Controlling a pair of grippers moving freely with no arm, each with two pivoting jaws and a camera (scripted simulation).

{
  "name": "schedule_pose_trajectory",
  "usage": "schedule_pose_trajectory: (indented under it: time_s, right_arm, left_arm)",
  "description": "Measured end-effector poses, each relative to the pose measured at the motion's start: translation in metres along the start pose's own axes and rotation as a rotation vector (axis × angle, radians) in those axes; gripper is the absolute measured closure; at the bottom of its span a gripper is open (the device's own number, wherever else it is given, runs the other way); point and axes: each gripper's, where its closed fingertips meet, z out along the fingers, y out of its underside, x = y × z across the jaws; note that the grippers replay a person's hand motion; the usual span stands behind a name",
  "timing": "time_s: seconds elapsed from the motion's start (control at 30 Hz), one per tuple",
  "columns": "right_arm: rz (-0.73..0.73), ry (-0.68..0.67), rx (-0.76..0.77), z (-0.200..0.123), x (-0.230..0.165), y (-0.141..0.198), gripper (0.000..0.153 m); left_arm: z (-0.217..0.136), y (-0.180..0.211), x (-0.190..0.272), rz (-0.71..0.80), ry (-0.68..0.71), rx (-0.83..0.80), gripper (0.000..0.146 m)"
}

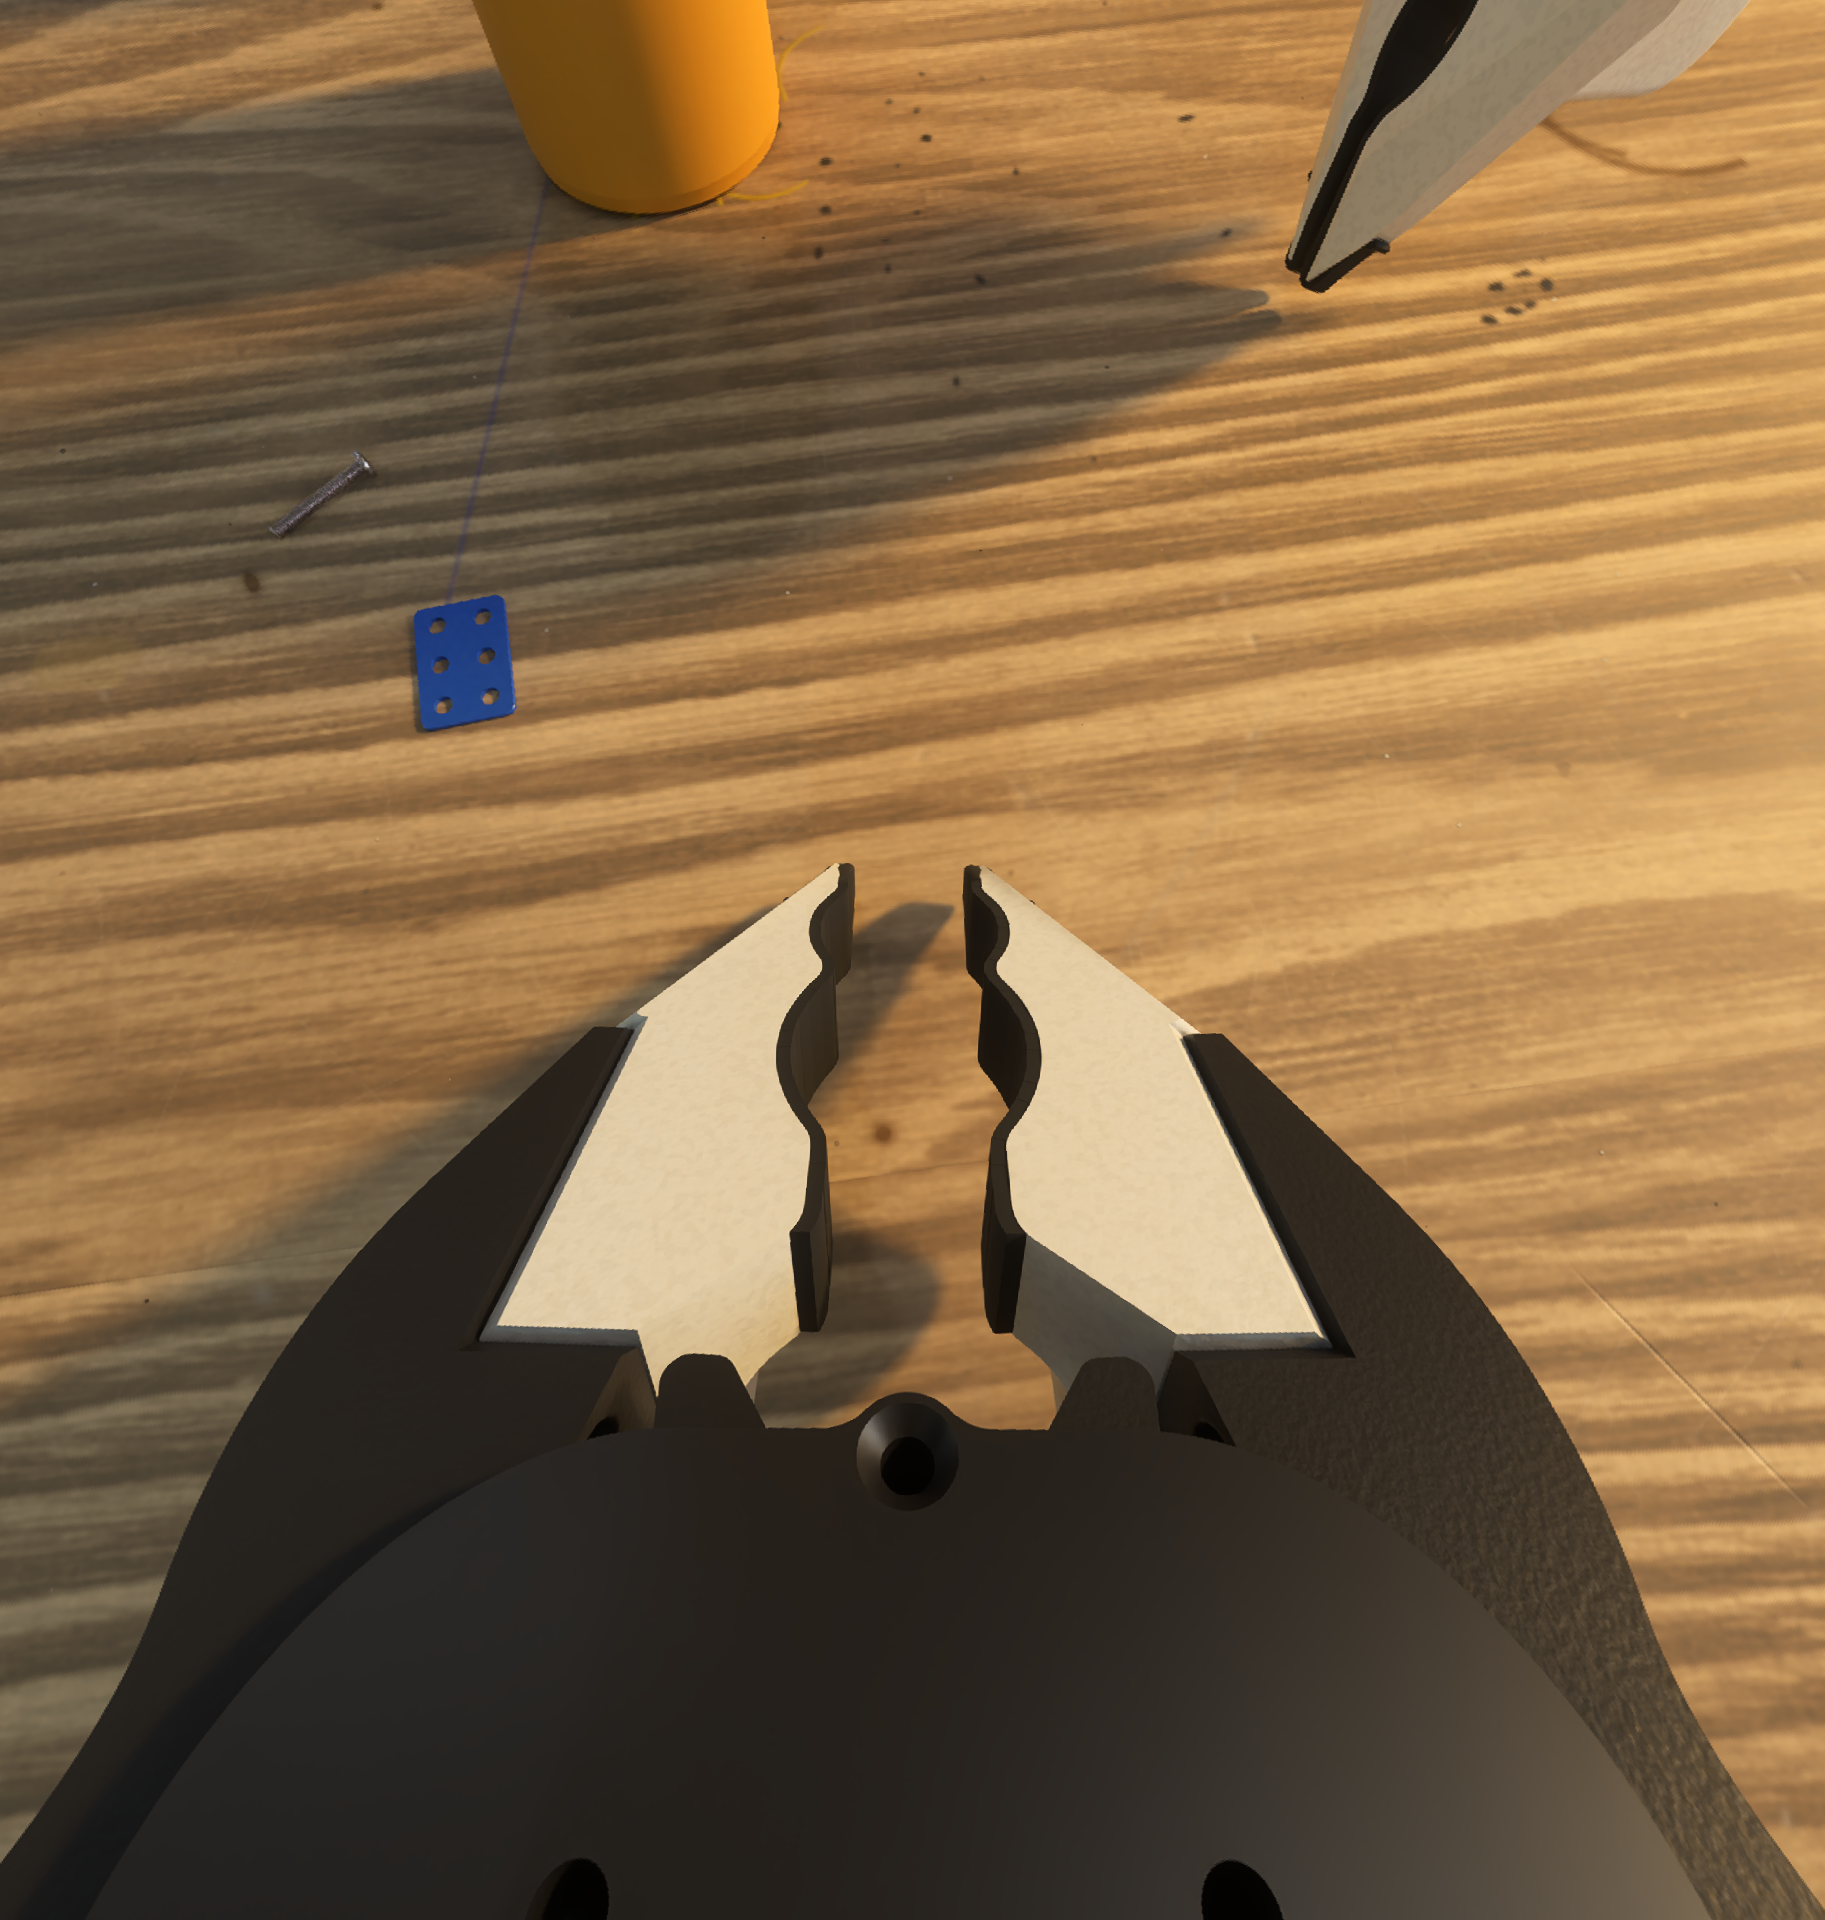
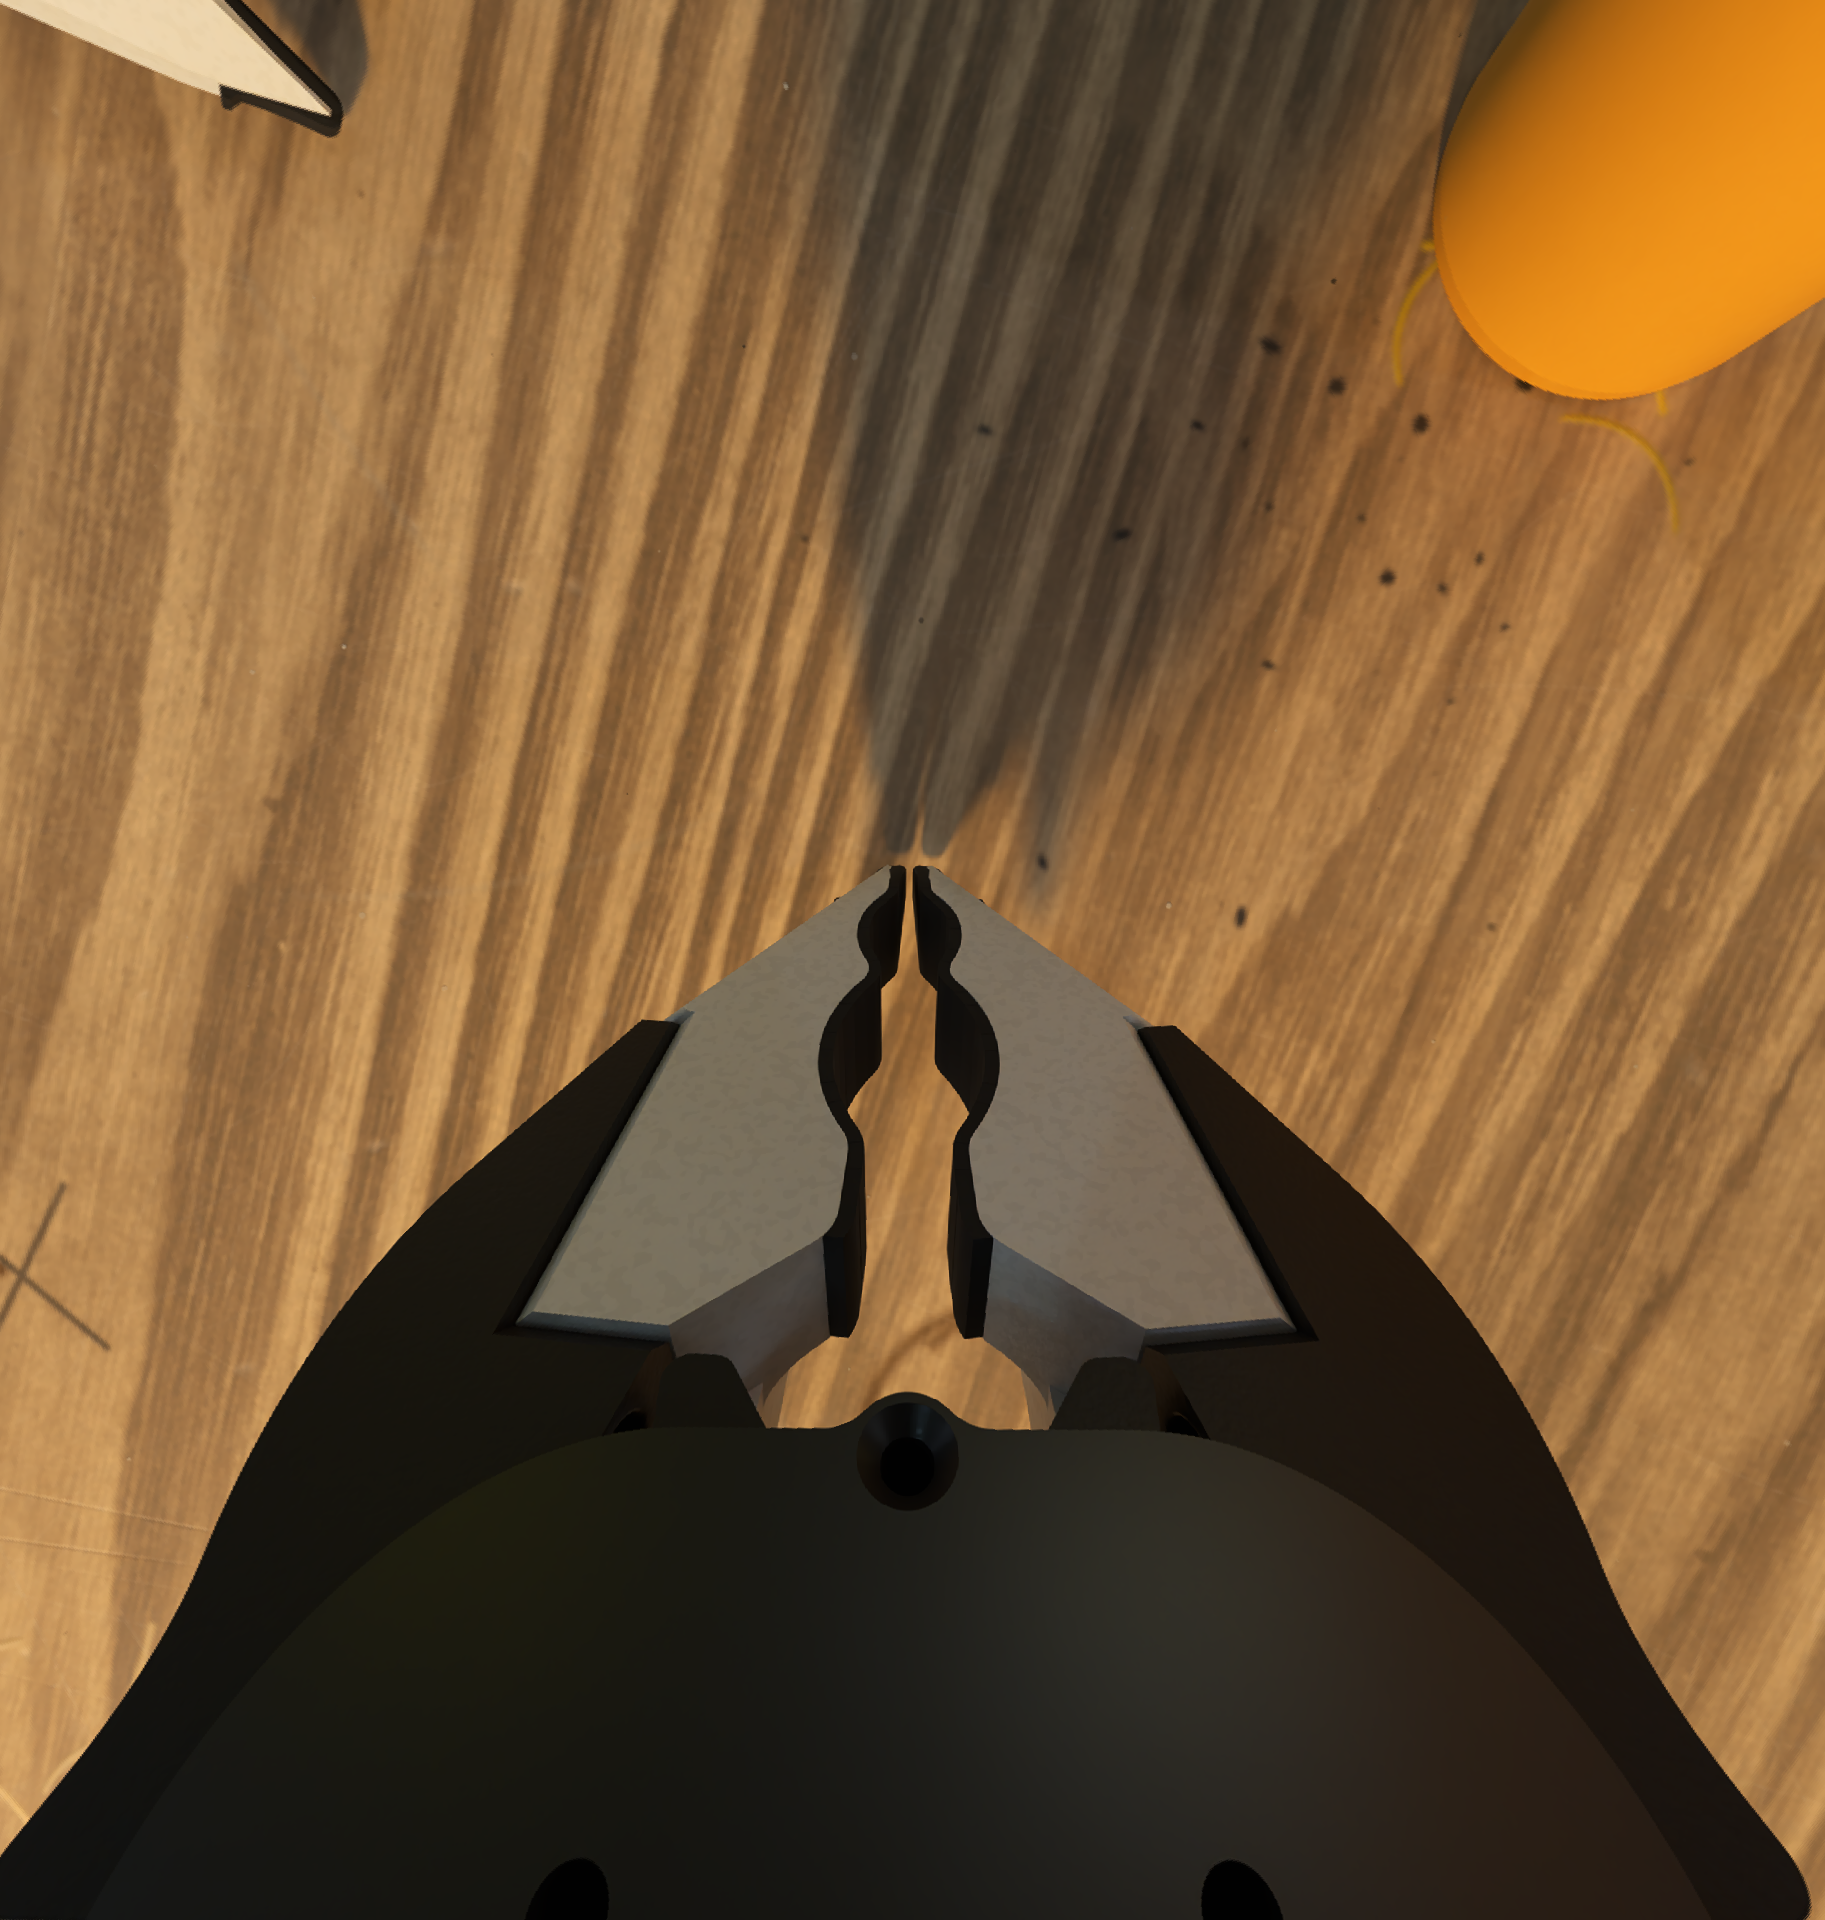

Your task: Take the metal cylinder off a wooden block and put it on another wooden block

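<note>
A: Left wrist view, left to right: grey screw, blue six-hole plate, orange cylinder standing on the wooden table. Left gripper narrowly parted, nothing between its fingers.

B: Far right there, the right gripper, tips nearly together.

A: Right wrist view: pencilled cross at left, right gripper almost closed (only a slit), empty; orange cylinder upper right.

B: Metal cylinder, wooden blocks: neither view shows them.

orange cylinder upright | blue 6-hole plate flat | screw lying beside
</note>
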Motion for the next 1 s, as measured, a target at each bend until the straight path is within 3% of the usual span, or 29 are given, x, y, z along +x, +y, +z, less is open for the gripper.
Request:
schedule_pose_trajectory:
  time_s: [0.37,0.53,0.73,0.87,1.0]
  right_arm:
    - [-0.009,0.012,0.020,0.003,-0.004,-0.008,0.151]
    - [0.010,-0.018,0.079,-0.005,-0.007,-0.016,0.149]
    - [0.012,0.159,0.172,-0.078,-0.005,-0.040,0.149]
    - [0.045,0.242,0.288,-0.140,-0.048,-0.057,0.147]
    - [0.166,0.385,0.285,-0.175,-0.106,-0.033,0.140]
  left_arm:
    - [0.000,0.000,0.000,0.002,0.001,0.000,0.145]
    - [0.000,0.000,0.000,0.003,0.001,0.001,0.146]
    - [0.000,0.000,0.000,0.008,-0.004,0.001,0.146]
    - [-0.001,0.000,0.001,0.029,-0.016,0.004,0.145]
    - [-0.007,-0.007,0.000,0.054,-0.051,0.058,0.136]
